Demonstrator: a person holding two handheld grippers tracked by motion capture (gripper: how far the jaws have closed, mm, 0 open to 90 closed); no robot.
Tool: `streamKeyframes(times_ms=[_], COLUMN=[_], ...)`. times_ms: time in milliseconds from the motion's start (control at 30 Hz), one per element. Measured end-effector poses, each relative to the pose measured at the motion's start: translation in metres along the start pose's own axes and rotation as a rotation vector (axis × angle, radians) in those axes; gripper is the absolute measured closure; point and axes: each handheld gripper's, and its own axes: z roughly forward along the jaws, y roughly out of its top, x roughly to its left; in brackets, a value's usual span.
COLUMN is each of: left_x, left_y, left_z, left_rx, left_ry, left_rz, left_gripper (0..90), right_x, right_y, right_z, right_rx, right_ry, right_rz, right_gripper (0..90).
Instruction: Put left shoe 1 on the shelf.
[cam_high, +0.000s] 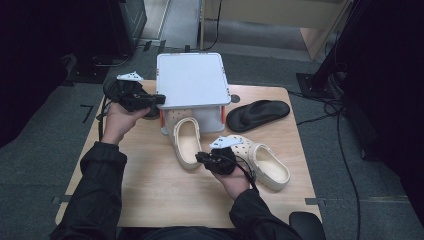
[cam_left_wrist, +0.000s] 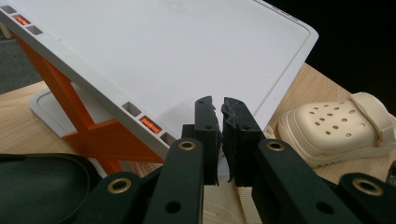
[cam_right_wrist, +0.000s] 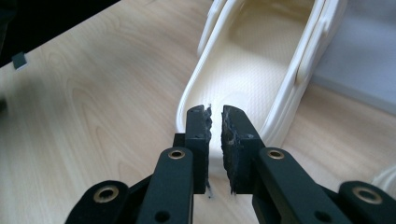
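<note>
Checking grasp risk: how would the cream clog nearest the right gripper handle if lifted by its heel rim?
The cream clog looks like moulded foam, so probably light. Its thin heel rim may flex when pinched. Lying flat on the table, it seems unlikely to roll.

A white shelf (cam_high: 190, 80) with orange legs (cam_left_wrist: 88, 128) stands on a pale wood-grain table (cam_high: 155, 190). In front of the shelf lie two cream clogs (cam_high: 186, 141), the right-hand one (cam_high: 262, 162) dotted with small holes, and to the shelf's right lies a plain black sandal (cam_high: 257, 114). Another black shoe (cam_left_wrist: 42, 186) sits left of the shelf.
</note>
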Motion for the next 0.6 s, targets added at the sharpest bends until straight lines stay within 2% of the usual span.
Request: streamKeyframes(times_ms=[200,367,600], left_x=[0.001,0.001,0.000], left_y=[0.000,-0.001,-0.001], left_z=[0.000,0.000,0.001], left_rx=[-0.003,-0.005,-0.005], left_ry=[-0.006,-0.007,-0.015], left_rz=[-0.003,-0.006,-0.010], left_gripper=[84.6,84.6,84.6], right_x=[0.004,0.008,0.010], right_y=[-0.014,-0.025,-0.028], right_z=[0.001,0.011,0.022], right_rx=[0.036,0.081,0.098], right_ry=[0.019,0.036,0.036], right_rz=[-0.014,-0.017,-0.031], right_gripper=[82.7,83.2,83.2])
